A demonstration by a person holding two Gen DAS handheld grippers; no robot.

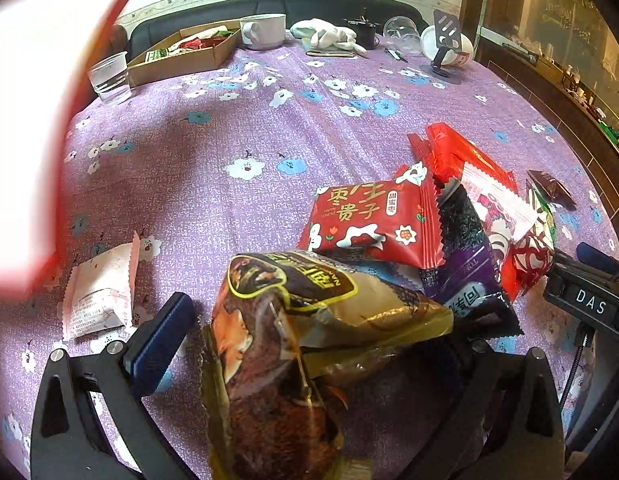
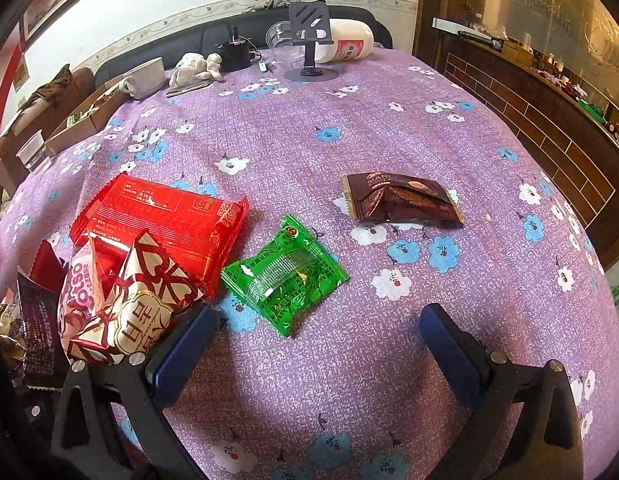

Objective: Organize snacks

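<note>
My left gripper (image 1: 309, 344) stands wide open around a brown-and-gold snack pack (image 1: 305, 340) that lies between its fingers, not clamped. Beyond it is a pile: a red date pack (image 1: 373, 220), a purple pack (image 1: 465, 264) and a long red pack (image 1: 465, 160). A white sachet (image 1: 99, 292) lies to the left. My right gripper (image 2: 313, 340) is open and empty above the cloth. Just ahead of it lies a green pack (image 2: 285, 274), with a brown chocolate pack (image 2: 401, 198) farther right, a large red pack (image 2: 165, 216) and a red-and-white pack (image 2: 125, 304) to the left.
A cardboard box (image 1: 181, 54) holding snacks stands at the far left of the purple flowered tablecloth (image 1: 237, 136). Near it are a clear plastic cup (image 1: 109, 76) and a white mug (image 1: 265, 30). A phone stand (image 2: 309, 44), a white jar (image 2: 345, 42) and a cloth toy (image 2: 195, 66) stand at the far edge.
</note>
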